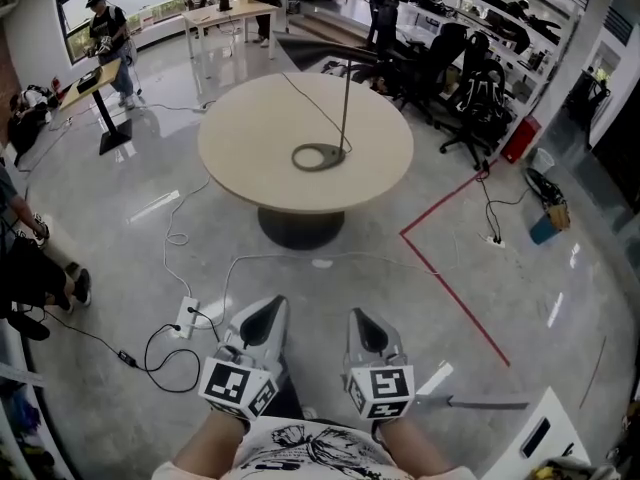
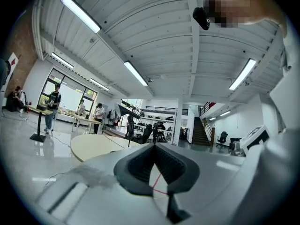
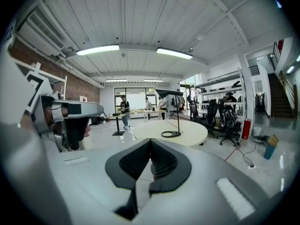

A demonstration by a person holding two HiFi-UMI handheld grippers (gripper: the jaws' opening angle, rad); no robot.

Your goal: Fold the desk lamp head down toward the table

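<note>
A black desk lamp stands on the round beige table [image 1: 250, 158], far ahead of me. Its ring base [image 1: 318, 156] rests near the table's middle, a thin pole [image 1: 346, 98] rises from it, and the flat dark head [image 1: 335, 52] stretches out level at the top. The lamp [image 3: 174, 111] also shows in the right gripper view and, small, as the lamp [image 2: 127, 123] in the left gripper view. My left gripper [image 1: 270, 318] and right gripper [image 1: 362, 326] hang side by side close to my body, well short of the table. Both are shut with nothing between the pads.
A thin cable [image 1: 305, 103] runs from the lamp base over the table's far edge. Red floor tape [image 1: 450, 278] runs right of the table. A power strip [image 1: 186, 316] and cables lie on the floor at left. Office chairs [image 1: 470, 83] stand behind; people are at left.
</note>
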